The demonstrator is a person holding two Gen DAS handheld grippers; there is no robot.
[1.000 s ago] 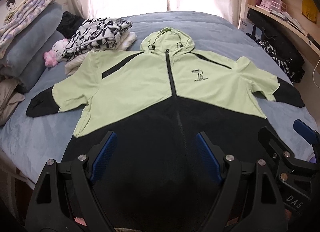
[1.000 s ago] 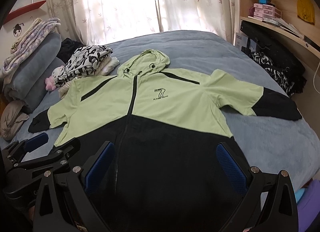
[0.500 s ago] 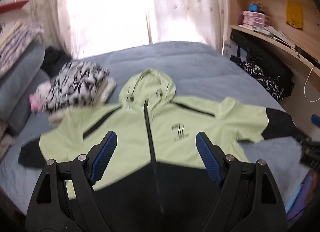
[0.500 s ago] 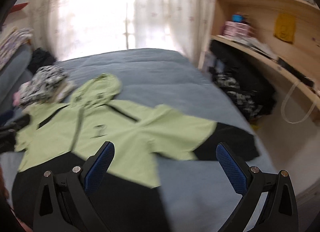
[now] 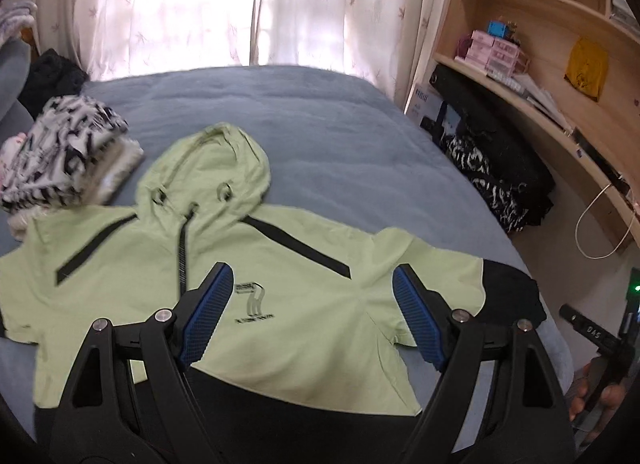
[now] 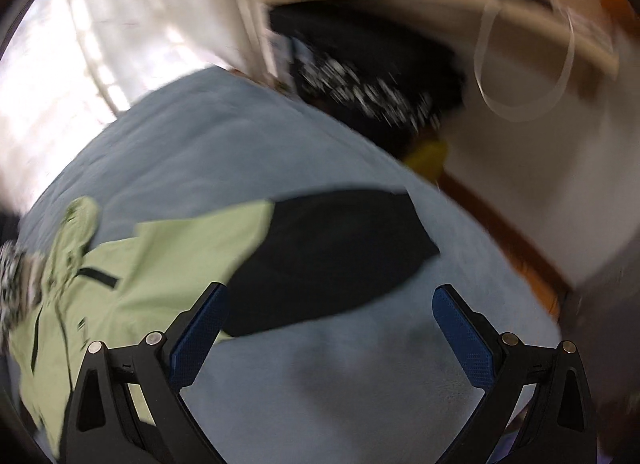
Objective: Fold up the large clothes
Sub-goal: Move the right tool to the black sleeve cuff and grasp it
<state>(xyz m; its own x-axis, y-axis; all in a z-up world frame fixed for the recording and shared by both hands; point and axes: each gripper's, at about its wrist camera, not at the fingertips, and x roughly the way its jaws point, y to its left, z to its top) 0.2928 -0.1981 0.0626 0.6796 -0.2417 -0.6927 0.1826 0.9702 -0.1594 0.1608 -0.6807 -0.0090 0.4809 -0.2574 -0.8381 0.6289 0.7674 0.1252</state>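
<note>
A light green and black hooded jacket (image 5: 288, 296) lies flat, front up, on the blue bed (image 5: 328, 135), hood toward the window. My left gripper (image 5: 312, 304) hovers open over its chest, holding nothing. In the blurred right wrist view, the jacket's black right cuff (image 6: 332, 256) lies spread on the bedcover, and my right gripper (image 6: 330, 318) stands open just above and in front of it, empty. That cuff also shows at the right in the left wrist view, the black sleeve end (image 5: 512, 296).
A folded black-and-white patterned pile (image 5: 60, 155) sits on the bed at the left of the hood. Wooden shelves (image 5: 540, 75) and dark bags (image 5: 504, 167) line the right side beyond the bed edge. A white cable (image 5: 600, 232) hangs there.
Both grippers have swung up and to the right. The left one moved from the black hem up over the chest; the right one moved from the hem out to the right sleeve cuff.
</note>
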